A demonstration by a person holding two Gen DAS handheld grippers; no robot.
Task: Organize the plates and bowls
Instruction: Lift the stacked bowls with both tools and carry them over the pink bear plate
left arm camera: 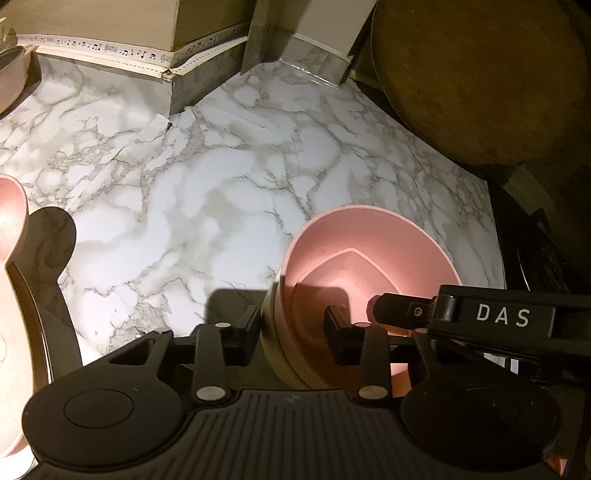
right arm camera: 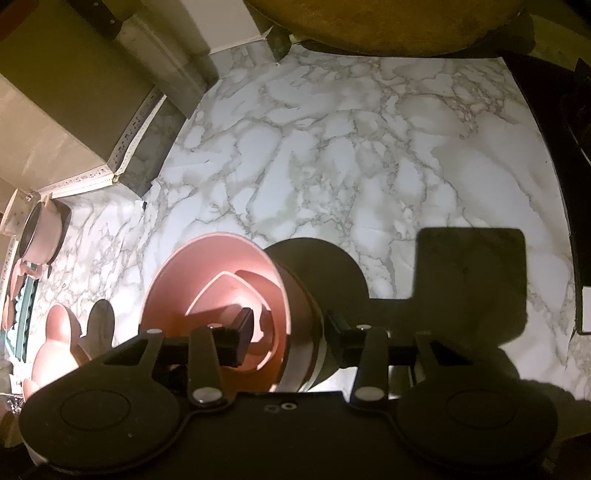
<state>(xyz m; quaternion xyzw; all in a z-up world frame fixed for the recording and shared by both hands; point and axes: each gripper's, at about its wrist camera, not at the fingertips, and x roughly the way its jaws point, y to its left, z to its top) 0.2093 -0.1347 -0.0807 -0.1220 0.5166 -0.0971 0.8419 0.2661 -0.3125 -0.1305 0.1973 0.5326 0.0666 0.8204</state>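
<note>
The left gripper [left arm camera: 292, 325] is straddling the near wall of a pink bowl [left arm camera: 369, 258], one finger outside the rim and one inside, the jaws sitting close on the wall, though I cannot tell whether they are pressing it. The right gripper [right arm camera: 290, 334] is straddling the opposite wall of that bowl [right arm camera: 214, 291] in the same way, one finger inside and one outside, and again its grip is unclear. The bowl is tilting on its edge in the right wrist view. One bowl is lying between the tools; off to the left, one pink plate with rounded ears [right arm camera: 55, 343] is resting, and one pink pot [right arm camera: 38, 236] is standing farther back. The marble-patterned counter [left arm camera: 207, 177] is spreading beyond, a round wooden board [left arm camera: 480, 77] is leaning at its far right, and beige wall panels [left arm camera: 96, 18] are closing the back.
</note>
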